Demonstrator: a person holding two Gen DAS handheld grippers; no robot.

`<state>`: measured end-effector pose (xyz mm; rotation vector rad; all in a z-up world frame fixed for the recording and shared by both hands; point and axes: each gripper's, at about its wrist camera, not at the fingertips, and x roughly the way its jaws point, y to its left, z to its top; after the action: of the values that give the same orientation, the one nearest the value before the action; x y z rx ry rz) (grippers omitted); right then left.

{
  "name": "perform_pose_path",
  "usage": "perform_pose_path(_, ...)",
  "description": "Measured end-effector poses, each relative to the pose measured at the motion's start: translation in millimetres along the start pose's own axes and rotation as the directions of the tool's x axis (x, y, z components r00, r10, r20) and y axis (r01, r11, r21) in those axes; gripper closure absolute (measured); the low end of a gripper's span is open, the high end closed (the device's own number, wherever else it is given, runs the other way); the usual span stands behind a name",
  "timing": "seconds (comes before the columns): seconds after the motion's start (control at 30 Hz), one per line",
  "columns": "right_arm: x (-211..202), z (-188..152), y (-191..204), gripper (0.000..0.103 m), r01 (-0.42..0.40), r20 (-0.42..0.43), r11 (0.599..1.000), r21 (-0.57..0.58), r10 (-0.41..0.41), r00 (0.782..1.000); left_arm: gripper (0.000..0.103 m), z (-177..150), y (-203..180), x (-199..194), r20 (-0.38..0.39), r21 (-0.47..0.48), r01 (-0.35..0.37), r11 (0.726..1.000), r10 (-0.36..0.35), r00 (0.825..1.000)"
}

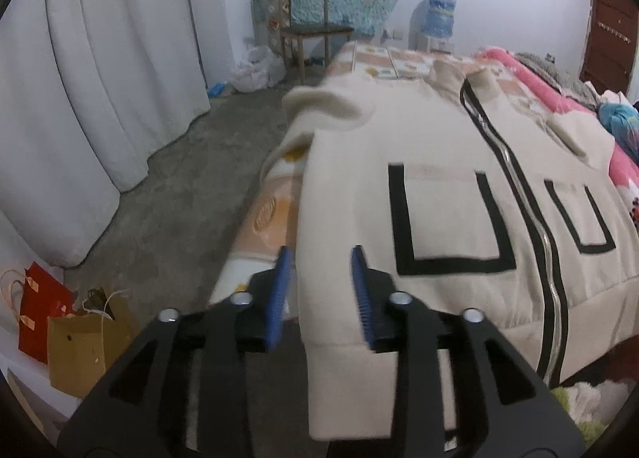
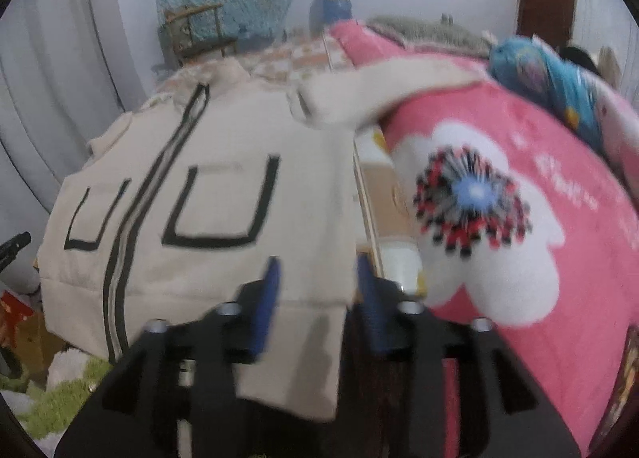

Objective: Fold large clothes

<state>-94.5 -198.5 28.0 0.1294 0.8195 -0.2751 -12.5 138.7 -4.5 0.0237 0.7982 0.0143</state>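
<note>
A cream zip-up jacket (image 1: 439, 162) with black-outlined pockets lies front-up on the bed, its hem hanging over the near edge. It also shows in the right wrist view (image 2: 215, 146). My left gripper (image 1: 321, 290) is open, its blue pads either side of the jacket's left hem corner. My right gripper (image 2: 315, 290) is open, its blue pads astride the jacket's right hem corner. One sleeve (image 2: 379, 90) lies out to the right over the pink blanket.
A pink flowered blanket (image 2: 519, 218) covers the right of the bed. Paper bags (image 1: 76, 334) stand on the concrete floor at left. White curtains (image 1: 100, 78), a wooden chair (image 1: 311, 26) and a water dispenser (image 1: 437, 18) stand behind.
</note>
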Motion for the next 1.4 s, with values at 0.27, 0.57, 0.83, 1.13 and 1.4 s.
perform_pose_path(0.27, 20, 16, 56, 0.039, -0.072, 0.006, 0.992, -0.103, 0.073, 0.997, 0.05, 14, -21, 16, -0.004, -0.013, 0.042, 0.999, -0.042, 0.999)
perform_pose_path(0.57, 66, 45, 114, 0.027, -0.192, -0.082, 0.967, -0.165, 0.18, 0.98, 0.048, 34, -17, 47, -0.02, -0.057, 0.049, 0.997, -0.051, 0.999)
perform_pose_path(0.83, 124, 86, 167, 0.021, -0.297, -0.17, 0.938, -0.181, 0.268, 0.948, 0.045, 78, 67, 80, 0.014, -0.319, 0.093, 0.943, -0.093, 0.996)
perform_pose_path(1.13, 178, 94, 208, 0.021, -0.337, -0.258, 0.915, -0.22, 0.279, 0.925, 0.044, 45, 200, 190, -0.09, -0.704, 0.19, 0.685, -0.351, 0.932)
perform_pose_path(1.4, 186, 97, 229, 0.02, -0.278, -0.266, 0.904, -0.323, 0.196, 0.944, 0.034, -57, 228, 319, 0.169, -0.928, 0.365, 0.077, -0.786, 0.595)
